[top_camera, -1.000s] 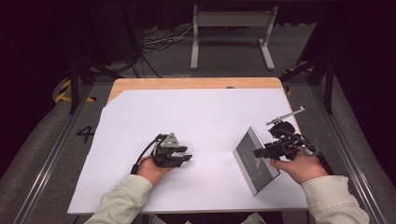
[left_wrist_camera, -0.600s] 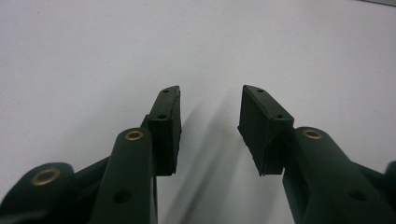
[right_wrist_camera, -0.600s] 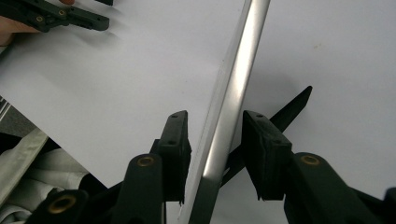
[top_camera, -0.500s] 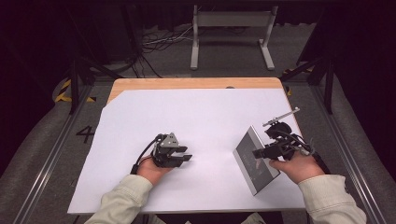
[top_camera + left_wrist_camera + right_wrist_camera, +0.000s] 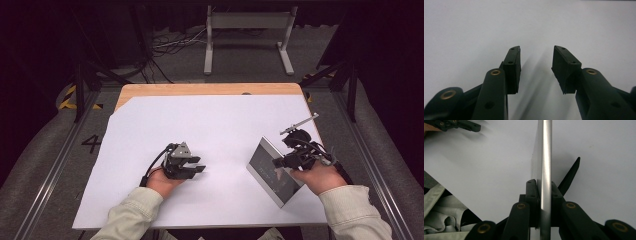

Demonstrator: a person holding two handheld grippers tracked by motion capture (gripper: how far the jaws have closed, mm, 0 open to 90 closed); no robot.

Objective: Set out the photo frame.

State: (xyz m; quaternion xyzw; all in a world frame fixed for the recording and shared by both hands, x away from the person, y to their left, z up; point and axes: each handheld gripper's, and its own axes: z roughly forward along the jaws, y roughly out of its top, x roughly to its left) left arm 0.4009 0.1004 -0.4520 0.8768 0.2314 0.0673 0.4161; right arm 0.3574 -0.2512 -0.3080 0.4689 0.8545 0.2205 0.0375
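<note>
A silver picture frame with a dark front stands tilted on edge at the right of the white sheet. My right gripper holds its right edge. In the right gripper view the jaws have just been closing, and the pads press on both sides of the frame's silver edge. The frame's black back leg sticks out to the right. My left gripper rests low over the sheet at centre left. Its jaws are open with nothing between them.
A strip of bare wooden tabletop shows along the far edge of the sheet. A metal stand and cables lie on the floor beyond. The left gripper shows far off in the right gripper view, and a pale sleeve at lower left.
The right gripper's jaws have narrowed onto the frame's edge. Both hands, the frame and the left gripper stay where they were.
</note>
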